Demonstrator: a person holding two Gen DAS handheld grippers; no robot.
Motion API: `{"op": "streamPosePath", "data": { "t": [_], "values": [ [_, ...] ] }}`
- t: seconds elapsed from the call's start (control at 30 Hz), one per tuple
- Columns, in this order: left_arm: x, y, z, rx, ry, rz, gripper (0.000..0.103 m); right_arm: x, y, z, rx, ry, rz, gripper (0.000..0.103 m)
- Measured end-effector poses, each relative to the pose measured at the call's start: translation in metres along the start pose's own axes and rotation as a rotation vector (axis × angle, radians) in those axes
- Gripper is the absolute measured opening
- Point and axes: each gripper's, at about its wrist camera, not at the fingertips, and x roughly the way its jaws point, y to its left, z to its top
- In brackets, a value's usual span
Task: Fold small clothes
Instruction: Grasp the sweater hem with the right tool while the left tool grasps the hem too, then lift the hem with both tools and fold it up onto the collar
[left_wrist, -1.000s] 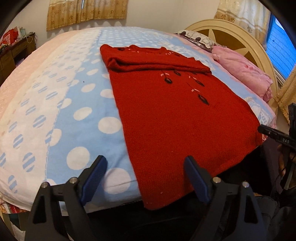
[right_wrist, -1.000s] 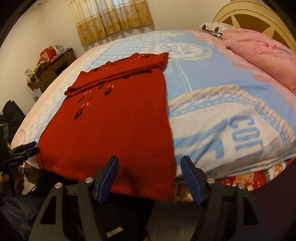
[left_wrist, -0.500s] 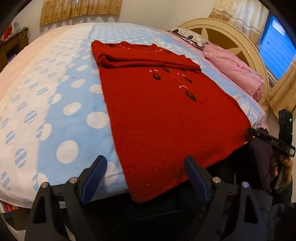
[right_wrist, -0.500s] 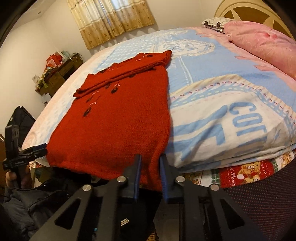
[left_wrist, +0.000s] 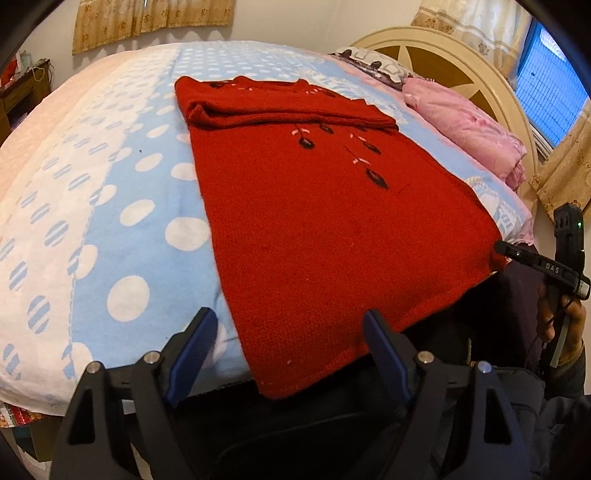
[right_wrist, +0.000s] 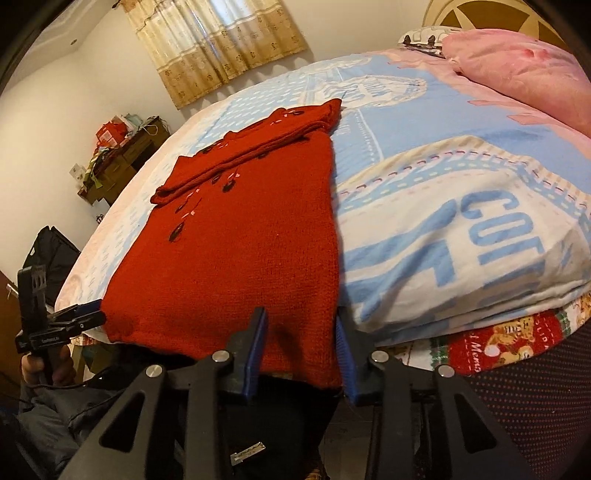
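A red knitted sweater with dark leaf marks lies flat on the bed, its top part folded over at the far end; it also shows in the right wrist view. My left gripper is open, its fingers on either side of the hem's near left corner, which hangs over the bed edge. My right gripper is half open, its blue pads on either side of the hem's right corner. In the left wrist view the right gripper touches that corner.
The bed has a blue and white dotted cover. A pink pillow lies by the round headboard. A wooden desk with clutter stands by the far wall. Dark floor lies below both grippers.
The right gripper shut half a second ago and now stands partly open at the hem's right corner. The left gripper has stayed open and shifted slightly toward the hem's left corner.
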Motion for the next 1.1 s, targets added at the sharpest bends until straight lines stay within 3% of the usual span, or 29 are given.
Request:
{"op": "streamPosePath", "data": {
  "t": [0.03, 0.1, 0.13, 0.2, 0.33, 0.4, 0.5, 0.53, 0.57, 0.6, 0.63, 0.67, 0.83, 0.93, 1.1],
  "values": [
    [-0.001, 0.000, -0.001, 0.002, -0.001, -0.004, 0.082, 0.000, 0.001, 0.000, -0.006, 0.003, 0.003, 0.037],
    [-0.002, 0.000, -0.001, 0.003, 0.003, -0.008, 0.071, 0.000, -0.001, -0.001, 0.000, 0.005, 0.015, 0.031],
    [-0.003, 0.000, -0.001, 0.005, 0.004, -0.006, 0.068, 0.000, -0.001, -0.001, -0.001, 0.008, 0.015, 0.024],
    [-0.005, -0.001, -0.001, 0.007, 0.007, -0.004, 0.055, 0.000, -0.001, -0.001, -0.008, 0.008, 0.000, 0.021],
    [-0.006, -0.002, -0.003, 0.006, 0.021, -0.015, 0.056, 0.002, -0.004, -0.002, 0.004, 0.024, 0.020, 0.021],
    [-0.003, -0.003, -0.002, 0.006, 0.032, -0.033, 0.072, 0.004, -0.008, -0.002, 0.027, 0.024, 0.032, 0.021],
    [0.000, -0.006, -0.003, 0.013, 0.034, -0.038, 0.073, 0.005, -0.008, -0.004, 0.008, 0.018, 0.036, 0.021],
    [-0.001, -0.006, -0.003, 0.014, 0.029, -0.042, 0.071, 0.004, -0.008, -0.004, 0.007, 0.015, 0.041, 0.015],
    [-0.004, -0.004, -0.003, 0.008, 0.018, -0.037, 0.054, 0.002, -0.009, -0.003, 0.006, 0.009, 0.056, 0.009],
    [-0.007, -0.001, -0.003, -0.002, 0.007, -0.023, 0.019, -0.001, -0.008, -0.002, 0.006, 0.000, 0.074, 0.006],
    [-0.009, 0.005, -0.001, -0.019, 0.011, -0.033, 0.005, -0.006, -0.008, -0.001, 0.008, -0.018, 0.100, 0.006],
    [-0.012, 0.012, -0.001, -0.047, 0.013, -0.066, 0.009, -0.011, -0.008, 0.000, 0.012, -0.036, 0.131, 0.005],
    [-0.034, 0.019, 0.004, -0.073, -0.069, -0.139, 0.008, -0.039, -0.003, 0.011, 0.024, -0.131, 0.252, 0.005],
    [-0.051, 0.019, 0.009, -0.074, -0.127, -0.173, 0.008, -0.044, 0.002, 0.016, 0.025, -0.153, 0.256, 0.005],
    [-0.052, 0.027, 0.019, -0.129, -0.143, -0.249, 0.008, -0.050, 0.005, 0.030, 0.056, -0.171, 0.292, 0.004]
  ]
}}
